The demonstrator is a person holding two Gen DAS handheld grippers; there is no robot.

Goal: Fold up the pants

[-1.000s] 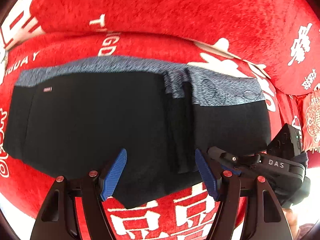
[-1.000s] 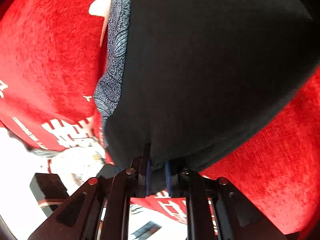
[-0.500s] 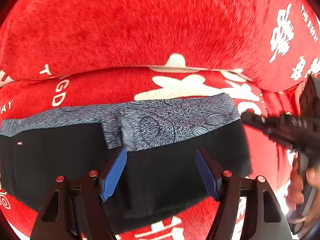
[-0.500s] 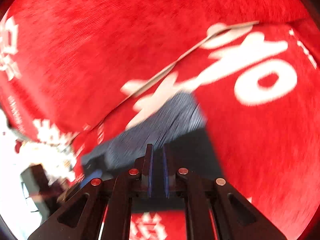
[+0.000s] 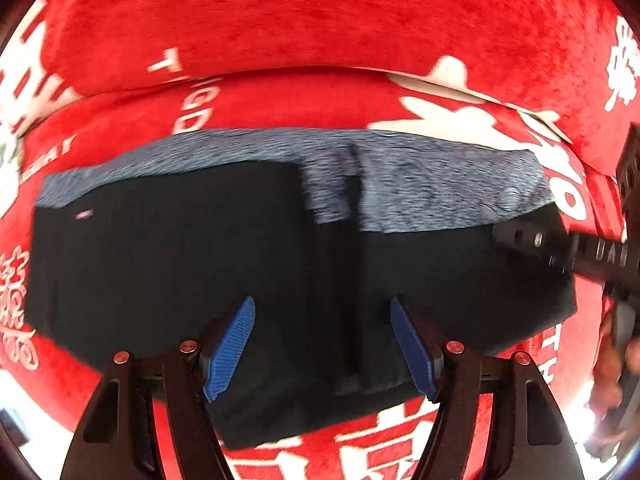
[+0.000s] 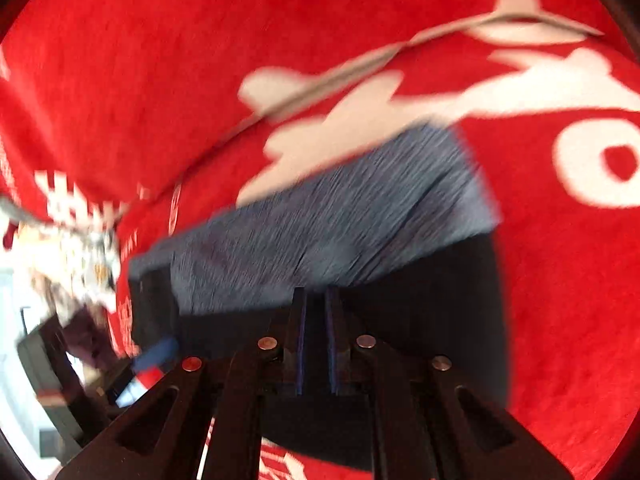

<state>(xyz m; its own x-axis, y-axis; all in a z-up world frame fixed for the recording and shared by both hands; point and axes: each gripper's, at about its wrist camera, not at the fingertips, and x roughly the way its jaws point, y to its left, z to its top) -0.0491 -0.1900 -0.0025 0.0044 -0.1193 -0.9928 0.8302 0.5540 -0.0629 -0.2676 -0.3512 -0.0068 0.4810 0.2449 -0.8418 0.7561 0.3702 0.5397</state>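
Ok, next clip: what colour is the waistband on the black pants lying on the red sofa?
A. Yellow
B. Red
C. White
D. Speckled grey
D: the pants are black, with a speckled grey waistband running along their upper edge against the red sofa cover; the right wrist view shows the same grey band.

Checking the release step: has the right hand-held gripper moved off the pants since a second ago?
Yes. The right hand-held gripper, then clamped on the pants hem, has backed away and now sits shut and empty above them, red blanket in view.
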